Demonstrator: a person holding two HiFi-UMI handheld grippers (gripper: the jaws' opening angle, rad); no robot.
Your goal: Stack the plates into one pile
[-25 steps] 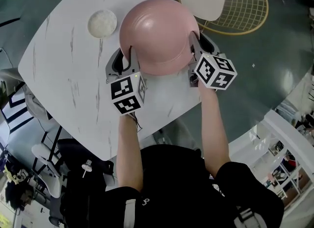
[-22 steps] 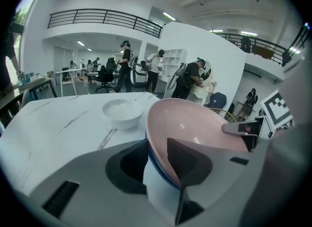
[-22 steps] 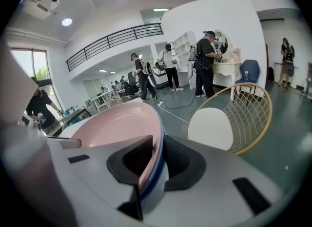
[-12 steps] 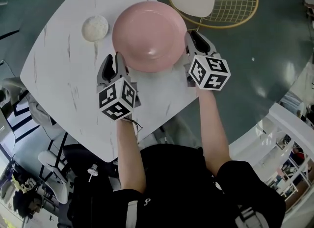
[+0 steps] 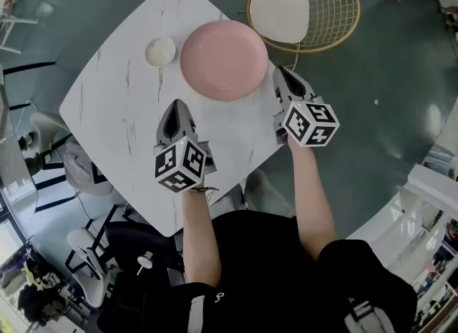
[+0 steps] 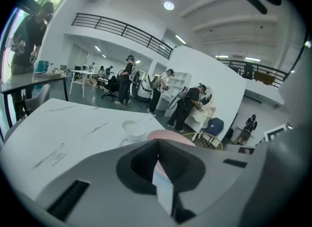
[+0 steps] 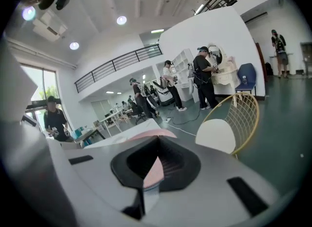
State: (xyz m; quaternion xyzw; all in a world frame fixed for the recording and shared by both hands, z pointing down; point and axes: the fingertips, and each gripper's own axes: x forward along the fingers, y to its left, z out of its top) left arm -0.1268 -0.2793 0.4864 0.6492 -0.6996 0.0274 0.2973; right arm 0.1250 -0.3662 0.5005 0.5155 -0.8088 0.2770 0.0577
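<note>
Both of my claws have drawn back toward me and lifted since a second ago, when they held the pink plate (image 5: 224,59) tilted between them; it now lies flat on the table (image 5: 122,102), let go. My left claw (image 5: 177,105) and my right claw (image 5: 280,74) have both just been closing, and each is now clenched on nothing, the pads meeting with only the scene beyond showing past them. The pink plate sits ahead of both claws, a little to the right of the left claw and a little to the left of the right one, clear of both. Just beyond the left claw, and to the left of the pink plate, stands a small white dish (image 5: 160,51), close beside the plate's rim but apart from it; I cannot tell whether anything lies under the pink plate. Past the right claw, off the table's far edge, is a chair (image 5: 279,9). As I judge it, the put-down is done and this is the retreat, with the small dish likely the next piece for the pile. To do that well, I should spread the left claw's jaws before I reach the dish, come in low over the table at its near rim, and pinch the rim itself, not the curved wall. The dish looks light and smooth, so I should lift it level, carry it right over the pink plate's middle and lower it gently so it neither slides nor clacks.
</note>
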